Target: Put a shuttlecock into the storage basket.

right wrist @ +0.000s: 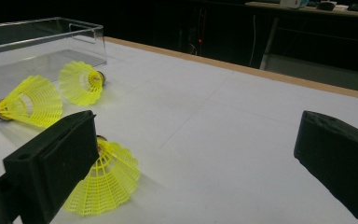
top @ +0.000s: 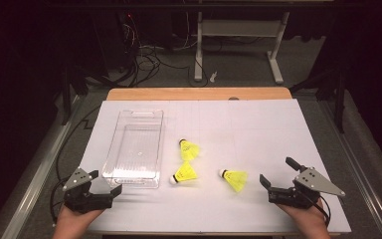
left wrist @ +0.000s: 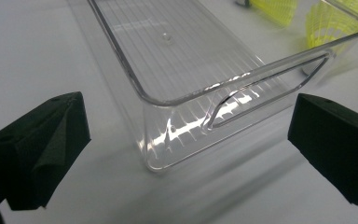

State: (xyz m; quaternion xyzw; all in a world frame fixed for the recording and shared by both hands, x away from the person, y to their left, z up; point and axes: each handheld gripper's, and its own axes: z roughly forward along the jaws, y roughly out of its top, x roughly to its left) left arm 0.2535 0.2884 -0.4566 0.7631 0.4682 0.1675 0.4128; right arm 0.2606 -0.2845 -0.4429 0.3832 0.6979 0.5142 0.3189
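High view first: three yellow shuttlecocks lie on the white table [top: 258,124], and a clear bin [top: 135,149] sits to their left with nothing in it. The left gripper [top: 107,181] hangs just off the bin's near left corner, jaws spread, holding nothing. The right gripper [top: 276,174] is at the near right, jaws also wide apart and empty. The closest shuttle to it is the near shuttle [top: 234,179], lying on its side just to that gripper's left, cork pointing left toward the bin and skirt flaring toward the gripper. So its long axis runs roughly left-right across the table. The middle shuttle [top: 184,174] and far shuttle [top: 189,149] sit right beside the bin's long right wall, nearer the left hand but with the bin partly in the way.

Left gripper view: both black jaws stand far apart, and the bin's [left wrist: 205,88] near end wall with its handle slot sits between them, a bit ahead, not touched. Yellow skirts peek in at the top right.

Right gripper view: jaws open wide, the near shuttle [right wrist: 105,182] lies low at the left, half tucked behind the left jaw rather than centred in the gap. My guess is the right hand needs to swing left to straddle the skirt before closing.
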